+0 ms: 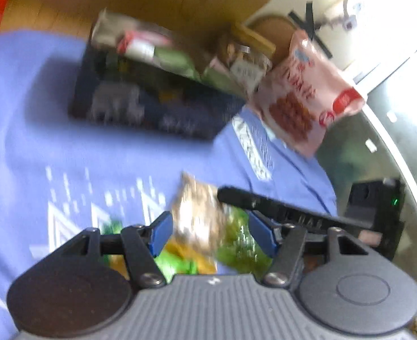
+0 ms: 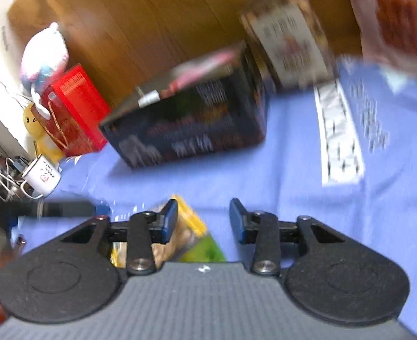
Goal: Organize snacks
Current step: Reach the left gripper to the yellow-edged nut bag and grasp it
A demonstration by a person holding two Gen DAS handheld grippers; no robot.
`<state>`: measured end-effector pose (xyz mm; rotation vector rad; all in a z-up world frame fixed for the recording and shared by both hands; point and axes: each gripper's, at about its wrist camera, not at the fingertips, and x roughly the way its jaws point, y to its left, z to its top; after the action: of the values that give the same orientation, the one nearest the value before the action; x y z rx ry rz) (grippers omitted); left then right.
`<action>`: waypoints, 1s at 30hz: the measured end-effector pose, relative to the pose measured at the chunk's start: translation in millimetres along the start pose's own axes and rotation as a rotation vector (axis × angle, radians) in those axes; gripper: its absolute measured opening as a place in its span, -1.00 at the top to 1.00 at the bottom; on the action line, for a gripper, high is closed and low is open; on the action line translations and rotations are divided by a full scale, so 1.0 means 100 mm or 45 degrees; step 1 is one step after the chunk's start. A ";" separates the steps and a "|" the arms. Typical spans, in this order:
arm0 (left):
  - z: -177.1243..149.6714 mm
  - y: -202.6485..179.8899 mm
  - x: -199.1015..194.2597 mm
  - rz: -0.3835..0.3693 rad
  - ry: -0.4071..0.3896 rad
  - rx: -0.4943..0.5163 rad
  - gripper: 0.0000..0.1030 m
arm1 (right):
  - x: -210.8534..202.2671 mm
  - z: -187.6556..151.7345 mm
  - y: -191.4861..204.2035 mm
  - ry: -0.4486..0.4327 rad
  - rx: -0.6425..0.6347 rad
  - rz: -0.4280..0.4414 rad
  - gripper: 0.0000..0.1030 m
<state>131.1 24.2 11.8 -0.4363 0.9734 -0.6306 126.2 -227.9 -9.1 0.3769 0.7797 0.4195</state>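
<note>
Over the blue cloth, in the left wrist view, the left gripper hung with its blue-padded jaws spread apart and nothing pinched. A green-and-yellow snack packet lay flat on the cloth right in the gap between those pads, its clear window end pointing ahead; whether either pad touched it, the blur would not let me say. Farther on sat the dark basket, already stuffed with packets, a jar behind its far corner. To the right of the basket a pink snack bag stood up off the cloth. The right gripper's black finger reached in from the right edge, just behind the packet.

In the right wrist view, the right gripper was open too, jaws wide, holding nothing. The same packet lay under its left pad and partly into the gap. The basket sat well ahead, the jar beside it, a red box and white mug off left.
</note>
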 end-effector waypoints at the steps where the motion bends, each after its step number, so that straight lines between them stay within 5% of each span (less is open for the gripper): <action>1: -0.07 0.00 0.00 0.017 -0.003 0.001 -0.17 | -0.01 -0.03 0.01 0.015 0.021 0.029 0.48; 6: -0.19 -0.01 -0.08 0.047 -0.021 0.015 -0.17 | -0.20 -0.28 0.15 0.004 0.034 0.088 0.64; 11: -0.23 -0.09 -0.05 -0.013 0.021 -0.002 -0.17 | -0.61 -0.57 0.25 -0.135 0.036 0.107 0.83; 17: -0.35 -0.26 0.02 -0.030 0.048 0.060 -0.17 | -1.03 -1.07 0.23 -0.277 0.090 -0.091 0.82; 21: -0.43 -0.30 0.02 -0.044 0.075 0.074 -0.18 | -1.17 -1.28 0.22 -0.239 0.073 -0.085 0.61; 24: -0.49 -0.32 0.00 -0.042 0.094 0.073 -0.26 | -1.22 -1.28 0.29 -0.265 -0.019 -0.126 0.12; 27: -0.52 -0.35 0.01 -0.050 0.103 0.079 -0.42 | -1.21 -1.20 0.28 -0.266 -0.056 -0.112 0.09; 30: -0.56 -0.42 0.11 -0.048 0.126 0.102 -0.30 | -1.13 -1.19 0.30 -0.230 -0.098 -0.101 0.01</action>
<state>74.2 -17.8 2.5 -0.3557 1.0315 -0.7279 -40.0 -237.9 -5.6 0.3061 0.5988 0.3353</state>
